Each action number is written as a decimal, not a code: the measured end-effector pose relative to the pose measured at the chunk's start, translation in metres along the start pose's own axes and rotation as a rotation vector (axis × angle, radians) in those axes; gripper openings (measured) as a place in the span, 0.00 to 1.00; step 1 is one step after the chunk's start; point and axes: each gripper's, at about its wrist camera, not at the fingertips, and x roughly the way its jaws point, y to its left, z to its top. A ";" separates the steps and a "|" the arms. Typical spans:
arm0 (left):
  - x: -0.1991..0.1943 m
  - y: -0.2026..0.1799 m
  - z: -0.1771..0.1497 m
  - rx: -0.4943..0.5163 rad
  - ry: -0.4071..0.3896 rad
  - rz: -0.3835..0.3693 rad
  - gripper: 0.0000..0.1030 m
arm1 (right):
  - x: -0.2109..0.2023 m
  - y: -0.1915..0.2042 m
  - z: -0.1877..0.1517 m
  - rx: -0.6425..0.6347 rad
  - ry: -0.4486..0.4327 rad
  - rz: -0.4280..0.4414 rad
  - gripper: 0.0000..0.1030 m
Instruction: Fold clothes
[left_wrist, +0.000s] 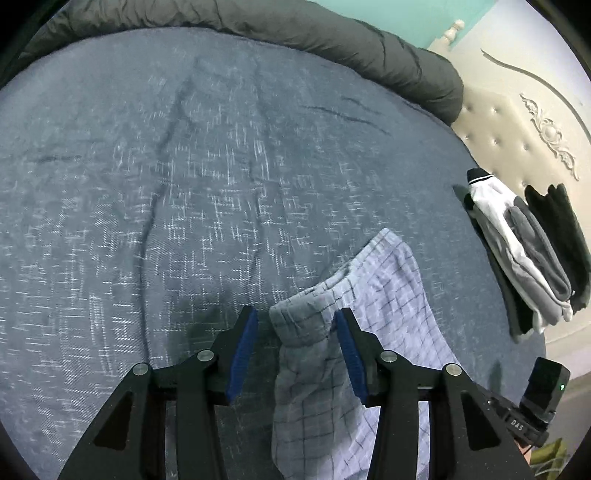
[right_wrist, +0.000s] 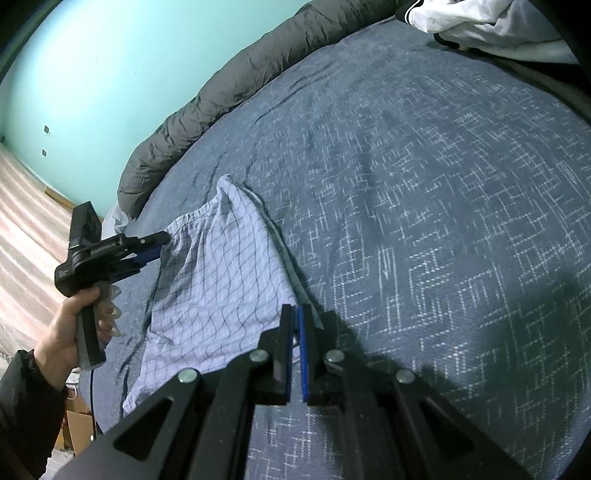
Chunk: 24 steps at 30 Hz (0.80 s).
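Observation:
Light blue checked shorts (left_wrist: 384, 295) lie on the blue patterned bedspread (left_wrist: 221, 166); they also show in the right wrist view (right_wrist: 221, 280). My left gripper (left_wrist: 297, 321) is open, its blue pads on either side of the bunched waistband corner, the cloth between the jaws. In the right wrist view the left gripper (right_wrist: 162, 242) sits at the waistband's left end, held by a hand. My right gripper (right_wrist: 295, 314) is shut on the shorts' near right corner, the cloth edge pinched between the pads.
A stack of folded clothes (left_wrist: 532, 258) in white, grey and black lies at the bed's right edge, by the cream headboard (left_wrist: 517, 122). A rolled dark grey duvet (left_wrist: 332, 33) runs along the far side. A turquoise wall (right_wrist: 110, 74) stands behind.

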 end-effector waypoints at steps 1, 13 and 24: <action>0.001 -0.001 0.002 0.007 -0.002 0.017 0.19 | 0.000 0.000 0.000 0.000 0.001 0.000 0.02; 0.008 0.007 0.007 0.002 0.008 0.109 0.22 | -0.003 -0.006 0.001 0.006 0.009 -0.004 0.02; -0.070 -0.006 -0.070 0.047 0.011 0.083 0.40 | -0.006 -0.011 0.003 0.035 0.008 0.001 0.03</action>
